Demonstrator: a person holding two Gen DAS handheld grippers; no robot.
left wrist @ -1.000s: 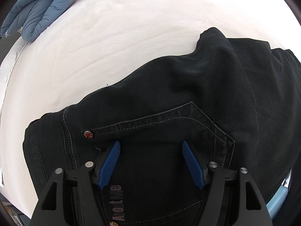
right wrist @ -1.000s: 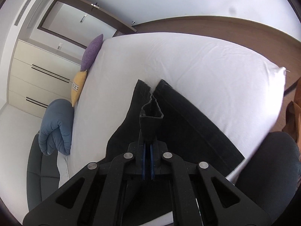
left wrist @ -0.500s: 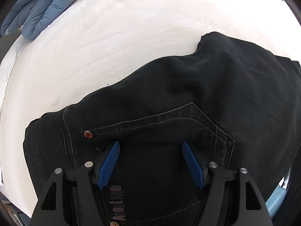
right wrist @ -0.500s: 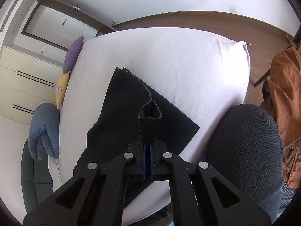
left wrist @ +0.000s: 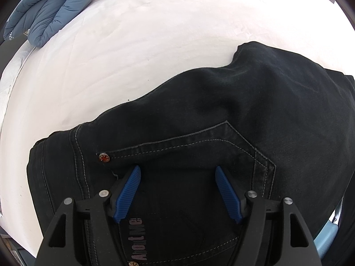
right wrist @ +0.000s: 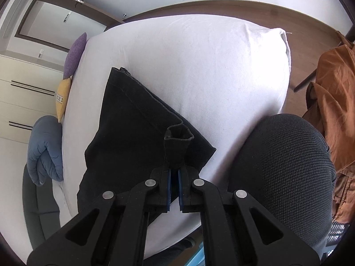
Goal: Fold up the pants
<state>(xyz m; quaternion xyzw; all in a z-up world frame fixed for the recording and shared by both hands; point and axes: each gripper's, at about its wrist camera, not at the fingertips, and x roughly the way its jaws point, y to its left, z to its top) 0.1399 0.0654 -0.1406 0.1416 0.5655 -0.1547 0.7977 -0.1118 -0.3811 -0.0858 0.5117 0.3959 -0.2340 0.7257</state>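
Note:
Black jeans (left wrist: 221, 110) lie on the white bed (left wrist: 155, 33). My left gripper (left wrist: 177, 170) stands open just over their seat, its blue pads either side of the back pocket (left wrist: 188, 155) with nothing pinched between them. In the right wrist view the pants (right wrist: 133, 122) lie doubled over near the bed's front edge. My right gripper (right wrist: 176, 169) still holds the leg end (right wrist: 178, 137), which stands up from between the fingertips. Its jaws are opening, and a narrow gap shows between the pads lower down.
A folded blue duvet (left wrist: 51, 8) and a yellow cushion (right wrist: 62, 98) lie along the bed's far side, beside a purple cushion (right wrist: 74, 54). A black mesh chair (right wrist: 284, 166) stands close at the right, with an orange garment (right wrist: 332, 93) behind it. Cream drawers (right wrist: 22, 93) line the wall.
My right gripper carried the leg end down and toward the near bed edge, laying the legs over. Its pads have parted slightly. The left gripper stayed put.

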